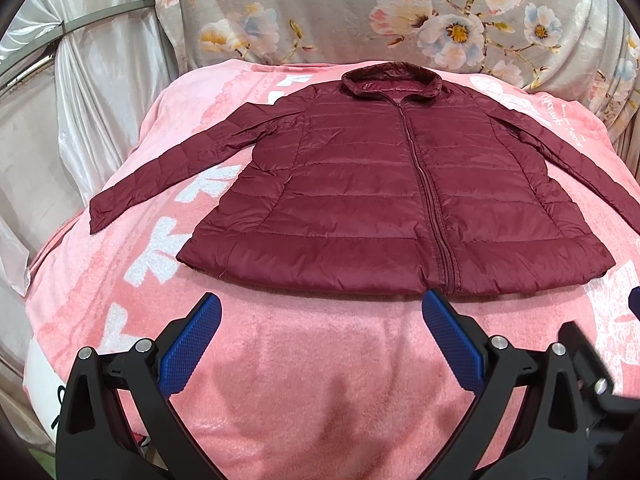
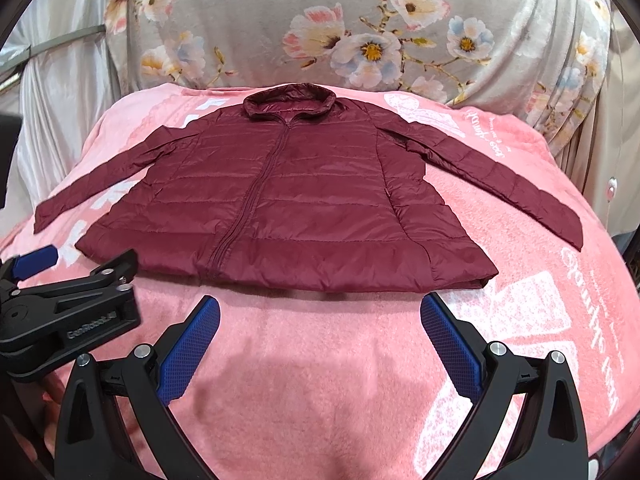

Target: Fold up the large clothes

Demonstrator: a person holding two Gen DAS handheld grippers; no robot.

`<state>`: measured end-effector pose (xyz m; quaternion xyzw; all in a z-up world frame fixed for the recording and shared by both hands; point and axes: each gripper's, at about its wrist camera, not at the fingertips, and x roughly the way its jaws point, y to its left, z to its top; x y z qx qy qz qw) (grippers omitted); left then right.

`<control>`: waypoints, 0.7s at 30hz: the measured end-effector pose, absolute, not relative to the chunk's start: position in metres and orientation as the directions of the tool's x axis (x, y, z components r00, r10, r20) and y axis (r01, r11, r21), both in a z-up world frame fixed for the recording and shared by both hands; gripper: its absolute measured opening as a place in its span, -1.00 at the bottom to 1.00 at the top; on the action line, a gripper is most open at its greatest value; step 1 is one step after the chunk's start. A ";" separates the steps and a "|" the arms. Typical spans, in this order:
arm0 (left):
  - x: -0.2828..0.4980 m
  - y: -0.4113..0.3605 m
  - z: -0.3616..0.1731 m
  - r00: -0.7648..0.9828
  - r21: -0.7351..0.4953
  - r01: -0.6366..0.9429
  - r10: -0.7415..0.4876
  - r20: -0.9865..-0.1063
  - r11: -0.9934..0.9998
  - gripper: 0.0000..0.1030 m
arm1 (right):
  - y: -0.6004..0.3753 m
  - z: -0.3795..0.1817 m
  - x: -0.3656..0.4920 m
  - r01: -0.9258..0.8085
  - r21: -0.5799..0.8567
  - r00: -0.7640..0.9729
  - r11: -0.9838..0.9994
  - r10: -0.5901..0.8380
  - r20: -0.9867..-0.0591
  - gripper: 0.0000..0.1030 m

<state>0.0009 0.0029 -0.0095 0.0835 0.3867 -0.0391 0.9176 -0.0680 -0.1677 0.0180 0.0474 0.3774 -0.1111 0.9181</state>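
A dark red quilted jacket [image 1: 384,192] [image 2: 288,200] lies flat and zipped on a pink blanket [image 1: 320,360] [image 2: 320,352], collar at the far end, both sleeves spread out to the sides. My left gripper [image 1: 322,304] hovers open just short of the hem, near the zip's lower end, with nothing between its blue pads. My right gripper [image 2: 320,306] is open too, a little before the hem's right half. In the right wrist view the left gripper's black body [image 2: 68,300] shows at the lower left.
A grey floral cloth [image 1: 400,12] [image 2: 360,32] rises behind the blanket. Silvery white drapes [image 1: 92,92] hang at the left. The blanket falls away at its left and right edges. Bare pink blanket lies between the hem and the grippers.
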 end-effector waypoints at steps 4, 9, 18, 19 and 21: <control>0.015 0.002 -0.005 0.691 0.103 0.139 -0.022 -0.723 0.985 0.90 | -0.207 0.022 -0.056 0.309 0.035 0.690 0.950 -0.199 -0.695 0.90; 0.044 0.004 0.002 0.705 0.097 0.119 -0.015 -0.709 0.988 0.90 | -0.305 0.029 -0.040 0.495 0.122 0.662 0.860 -0.283 -0.694 0.90; 0.116 0.027 0.003 0.681 0.018 0.013 0.004 -0.732 1.000 0.90 | -0.493 0.002 -0.018 0.783 0.186 0.510 0.593 -0.442 -0.738 0.90; 0.124 0.030 0.002 0.677 0.010 0.000 0.007 -0.736 1.000 0.90 | -0.508 -0.004 -0.018 0.805 0.190 0.490 0.563 -0.448 -0.748 0.90; 0.138 0.037 0.000 0.669 -0.003 -0.018 0.010 -0.743 1.000 0.90 | -0.539 -0.018 -0.020 0.836 0.230 0.470 0.497 -0.435 -0.768 0.90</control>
